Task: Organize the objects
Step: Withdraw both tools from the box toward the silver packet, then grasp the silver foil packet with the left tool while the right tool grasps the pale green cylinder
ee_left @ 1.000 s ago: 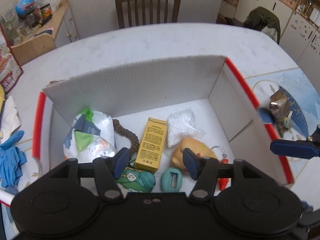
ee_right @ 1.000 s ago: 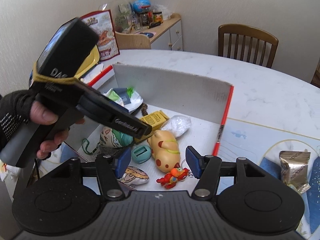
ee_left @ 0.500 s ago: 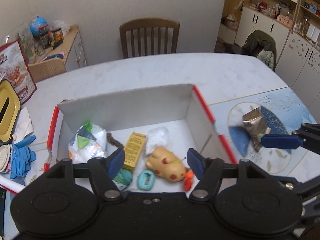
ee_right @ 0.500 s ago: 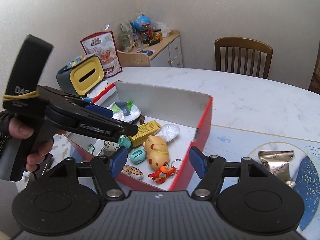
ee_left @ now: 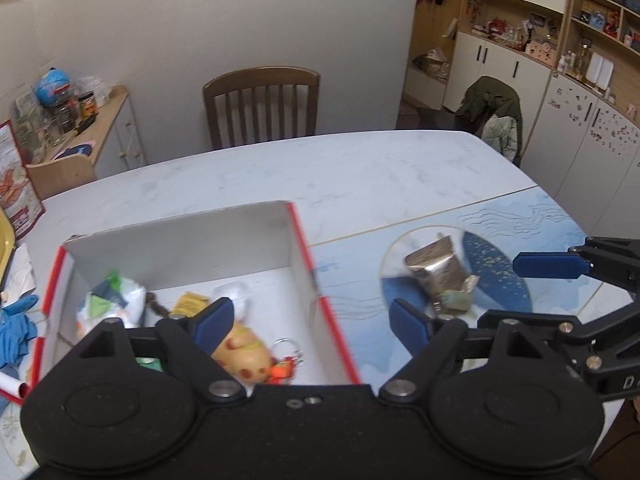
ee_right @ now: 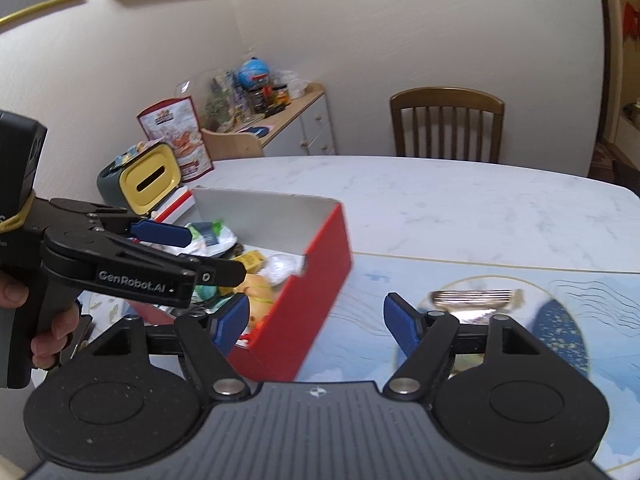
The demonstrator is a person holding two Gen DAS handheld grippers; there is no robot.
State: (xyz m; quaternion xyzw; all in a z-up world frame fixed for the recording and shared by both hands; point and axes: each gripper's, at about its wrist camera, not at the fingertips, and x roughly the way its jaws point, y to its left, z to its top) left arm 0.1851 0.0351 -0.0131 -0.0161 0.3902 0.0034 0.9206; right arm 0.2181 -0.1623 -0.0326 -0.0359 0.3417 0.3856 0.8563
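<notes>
— Two grippers are up over the table; what do they carry?

— Neither carries anything. The left gripper (ee_left: pixel 310 318) hangs above the near wall of the box with its blue pads spread wide, and the right gripper (ee_right: pixel 316 318) is equally wide apart and empty, above the blue placemat (ee_right: pixel 472 280).

— And the box itself?

— The cardboard box (ee_right: pixel 320 264) is red outside, plain white inside, open-topped and rectangular. It sits on the table just left of the placemat. Inside lie a tan plush toy (ee_left: pixel 244 350) with red spots, an orange keychain figure (ee_left: pixel 282 372) beside it, a yellow carton (ee_left: pixel 190 303), a crumpled white bag (ee_left: pixel 116 304) with green print and a clear plastic packet (ee_left: pixel 236 292), blurred.

— Anything outside it?

— A crinkled, shiny foil packet (ee_left: pixel 438 270) lies on the placemat, well apart from the box, within a pale printed circle.

— The surface and room?

— The table (ee_left: pixel 340 168) is white with faint marbling and a rounded edge. A slatted wooden chair (ee_left: pixel 262 106) stands at the far side against a bare pale wall; a low sideboard (ee_right: pixel 288 124) crowded with jars sits to the left, and cream cupboards (ee_left: pixel 504 68) to the right.
</notes>
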